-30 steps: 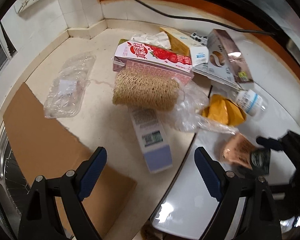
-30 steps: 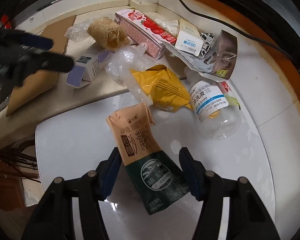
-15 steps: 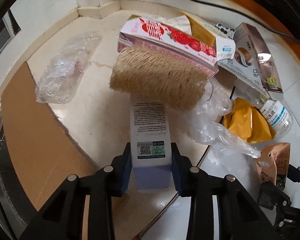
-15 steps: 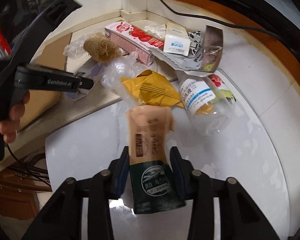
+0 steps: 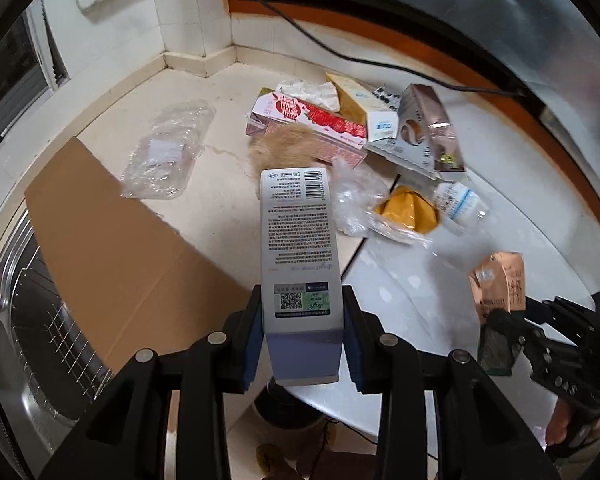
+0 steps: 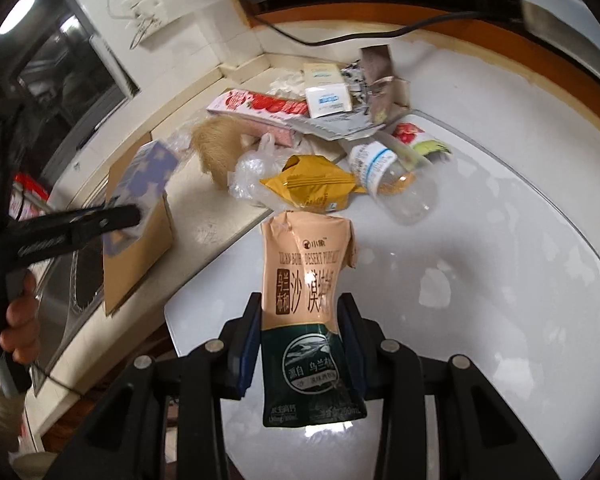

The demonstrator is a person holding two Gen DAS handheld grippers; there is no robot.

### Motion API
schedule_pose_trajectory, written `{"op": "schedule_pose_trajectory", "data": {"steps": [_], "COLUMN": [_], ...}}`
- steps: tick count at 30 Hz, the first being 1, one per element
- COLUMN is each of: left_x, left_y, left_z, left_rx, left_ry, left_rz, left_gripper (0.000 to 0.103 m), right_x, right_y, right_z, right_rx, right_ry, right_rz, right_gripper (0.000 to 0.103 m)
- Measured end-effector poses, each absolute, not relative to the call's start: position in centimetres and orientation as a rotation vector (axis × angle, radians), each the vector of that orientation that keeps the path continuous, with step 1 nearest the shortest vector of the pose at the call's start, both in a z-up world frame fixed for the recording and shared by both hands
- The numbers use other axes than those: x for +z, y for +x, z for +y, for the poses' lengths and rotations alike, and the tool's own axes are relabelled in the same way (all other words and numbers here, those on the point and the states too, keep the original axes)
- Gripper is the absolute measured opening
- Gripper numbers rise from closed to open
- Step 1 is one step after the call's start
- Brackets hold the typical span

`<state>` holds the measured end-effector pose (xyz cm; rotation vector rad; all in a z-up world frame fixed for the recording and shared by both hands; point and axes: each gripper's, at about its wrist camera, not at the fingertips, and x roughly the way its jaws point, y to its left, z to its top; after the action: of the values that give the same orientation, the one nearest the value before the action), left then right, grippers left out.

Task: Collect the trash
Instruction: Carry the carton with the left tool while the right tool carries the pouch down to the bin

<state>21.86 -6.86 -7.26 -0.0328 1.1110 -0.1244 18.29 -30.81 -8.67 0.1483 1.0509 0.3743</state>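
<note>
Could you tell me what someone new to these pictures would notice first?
Each gripper is clamped on a piece of trash: the left gripper holds a white and lilac box above the counter edge, the right gripper a tan and dark green drink pouch over the white appliance top. Beyond both lies a heap of litter toward the corner, with a strawberry milk carton, a yellow packet and a clear bottle.

Both wrist fisheyes look steeply down along their tool, close above the bench [image 5: 228,216]; both share the trash pile [image 6: 312,184].
</note>
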Motion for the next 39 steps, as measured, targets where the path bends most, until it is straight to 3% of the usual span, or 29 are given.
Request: {"op": "schedule_pose_trajectory", "data": {"steps": [23,31,39], "left_x": [-3.1,-5.1,-9.2], "left_y": [1.4,-4.2,-6.2], "left_z": [-4.9,-4.3,-4.4], "left_rx": [-0.339,-0.368,-0.362], "left_ry": [0.028,0.041,0.060], "left_rz": [1.099,1.116,1.167], "left_gripper": [0.033,0.033,0.034], "right_x": [-3.3,-3.9,-8.0], "right_y": [1.9,-3.3,-5.6], "right_z": [-25.5,-22.6,-20.3], "right_rx": [0.317,0.328,0.330], "right_ry": [0.246,0.211,0.200], "right_rz": [0.976,1.007,1.111], "right_gripper": [0.037,0.037,0.037]}}
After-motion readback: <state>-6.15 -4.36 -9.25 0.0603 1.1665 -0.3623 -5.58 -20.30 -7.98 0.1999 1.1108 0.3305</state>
